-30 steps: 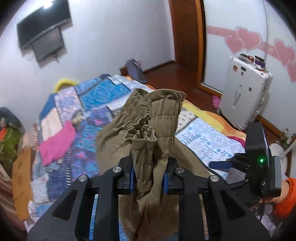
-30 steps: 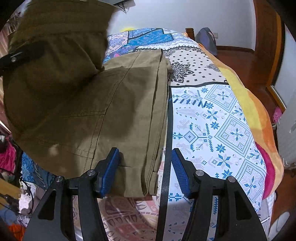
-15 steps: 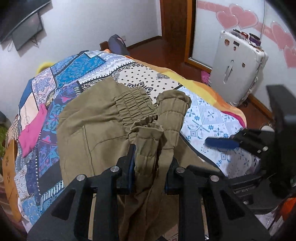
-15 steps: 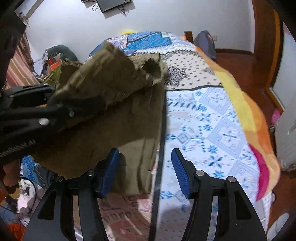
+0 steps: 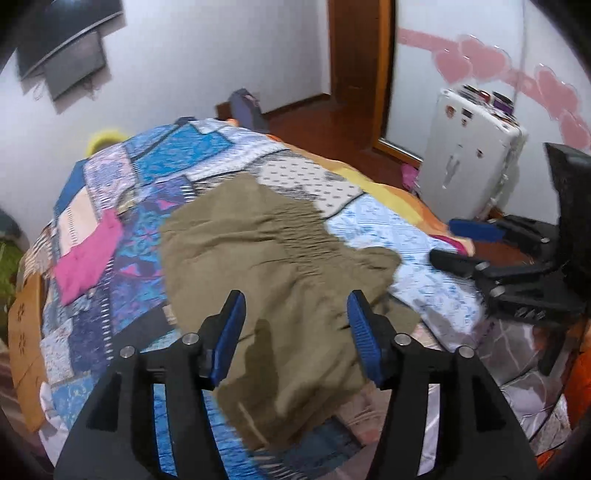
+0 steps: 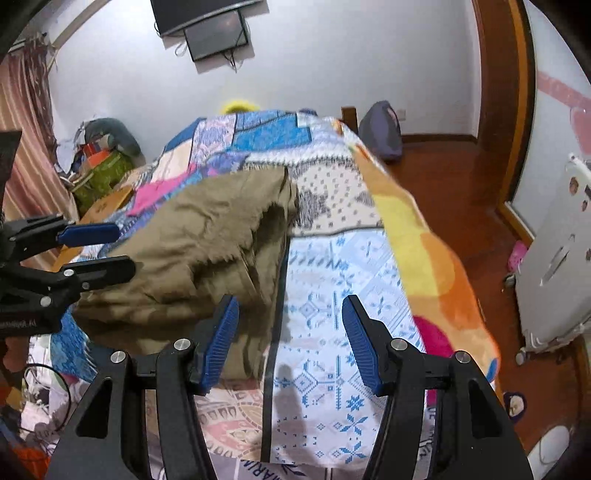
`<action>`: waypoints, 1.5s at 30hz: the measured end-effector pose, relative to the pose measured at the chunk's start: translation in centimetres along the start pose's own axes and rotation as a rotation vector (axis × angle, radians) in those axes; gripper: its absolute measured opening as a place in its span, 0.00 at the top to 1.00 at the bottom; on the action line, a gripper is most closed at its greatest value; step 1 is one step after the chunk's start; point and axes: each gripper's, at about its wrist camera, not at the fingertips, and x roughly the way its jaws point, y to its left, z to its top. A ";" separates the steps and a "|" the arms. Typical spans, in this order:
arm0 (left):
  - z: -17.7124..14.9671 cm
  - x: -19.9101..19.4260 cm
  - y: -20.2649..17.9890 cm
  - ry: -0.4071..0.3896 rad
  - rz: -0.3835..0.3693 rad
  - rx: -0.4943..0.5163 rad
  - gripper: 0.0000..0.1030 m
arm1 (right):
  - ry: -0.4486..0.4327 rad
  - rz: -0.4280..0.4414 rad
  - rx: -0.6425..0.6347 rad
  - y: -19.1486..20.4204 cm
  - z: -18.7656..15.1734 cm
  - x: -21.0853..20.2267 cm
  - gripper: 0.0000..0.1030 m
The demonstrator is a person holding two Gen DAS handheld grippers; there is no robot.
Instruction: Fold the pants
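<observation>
The olive pants (image 5: pixel 266 258) lie folded over on the patchwork bed cover (image 5: pixel 155 158), with the elastic waistband on top towards the right. Above their near half hangs my left gripper (image 5: pixel 295 314); its jaws are opening, the blue pads stand apart and no cloth is between them. In the right wrist view the pants (image 6: pixel 207 236) form a thick rumpled stack left of centre. My right gripper (image 6: pixel 290 317) is open and empty over the blue-and-white cover, just right of the stack's edge. Each gripper also shows in the other's view: the right gripper (image 5: pixel 458 245) and the left gripper (image 6: pixel 114 249).
A pink cloth (image 5: pixel 88 258) lies on the bed's left side. A white suitcase (image 5: pixel 469 162) stands on the wooden floor to the right of the bed. A dark backpack (image 6: pixel 382 129) sits by the far corner. A screen (image 6: pixel 207 26) hangs on the back wall.
My left gripper has let go of the bunched waistband and its jaws have spread. The pants have dropped flat onto the bed. The right gripper has risen and stayed open.
</observation>
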 end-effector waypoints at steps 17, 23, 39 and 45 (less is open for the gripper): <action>-6.7 2.7 5.4 0.095 0.019 -0.097 0.30 | 0.094 0.120 -0.041 5.7 0.1 7.1 0.47; -8.8 1.6 6.6 0.087 -0.031 -0.111 0.26 | 0.116 0.148 0.020 4.5 -2.1 6.6 0.47; 0.3 5.5 15.2 0.031 0.027 -0.205 0.26 | 0.097 0.112 0.042 3.5 -3.0 5.5 0.36; 3.5 11.8 17.1 0.095 -0.017 -0.250 0.28 | 0.103 0.140 0.041 3.1 -2.8 5.8 0.34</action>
